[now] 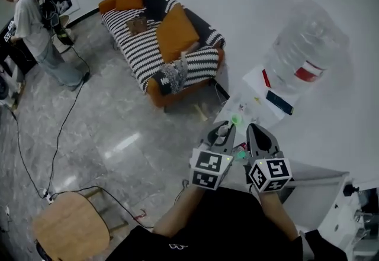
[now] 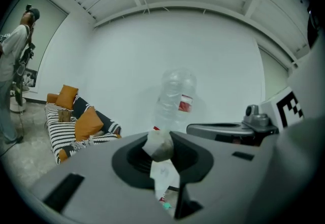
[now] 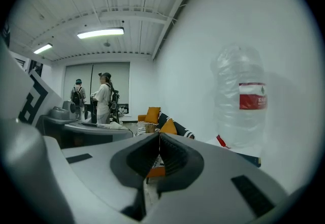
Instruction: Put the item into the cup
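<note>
The left gripper (image 2: 161, 153) is clamped on the item, a small pouch like a tea bag (image 2: 159, 145), in the middle of its view. The right gripper (image 3: 159, 159) has its jaws together, with nothing in them. This looks like the carrying step. Next, the pouch needs to go over the cup and be let go. No view shows a cup clearly. The head view shows both grippers side by side at the bottom middle, but not the pouch.

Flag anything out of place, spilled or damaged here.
Nothing looks spilled or broken. The one untidy thing is a black cable trailing loose across the floor from the standing person toward the wooden chair. The left gripper is shut on a small sachet, its paper tag dangling.
</note>
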A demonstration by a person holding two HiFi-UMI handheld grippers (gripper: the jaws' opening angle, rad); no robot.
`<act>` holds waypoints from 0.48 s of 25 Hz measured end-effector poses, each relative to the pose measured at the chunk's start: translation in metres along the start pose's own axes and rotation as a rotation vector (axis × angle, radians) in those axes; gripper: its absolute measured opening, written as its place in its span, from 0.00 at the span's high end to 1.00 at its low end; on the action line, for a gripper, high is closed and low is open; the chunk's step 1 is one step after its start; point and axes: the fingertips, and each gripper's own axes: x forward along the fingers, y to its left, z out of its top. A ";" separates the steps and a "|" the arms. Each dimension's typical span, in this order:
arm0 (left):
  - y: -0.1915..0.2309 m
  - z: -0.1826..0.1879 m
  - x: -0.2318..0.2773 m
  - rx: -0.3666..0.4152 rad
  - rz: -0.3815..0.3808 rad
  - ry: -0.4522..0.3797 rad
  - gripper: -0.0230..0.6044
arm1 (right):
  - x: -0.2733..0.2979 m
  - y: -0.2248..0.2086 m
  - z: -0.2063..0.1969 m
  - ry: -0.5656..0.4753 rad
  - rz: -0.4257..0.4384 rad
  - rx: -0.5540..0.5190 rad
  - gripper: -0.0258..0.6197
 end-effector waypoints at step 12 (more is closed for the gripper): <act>-0.016 -0.020 0.026 -0.007 -0.069 0.073 0.86 | -0.004 -0.030 -0.023 0.053 -0.056 0.012 0.94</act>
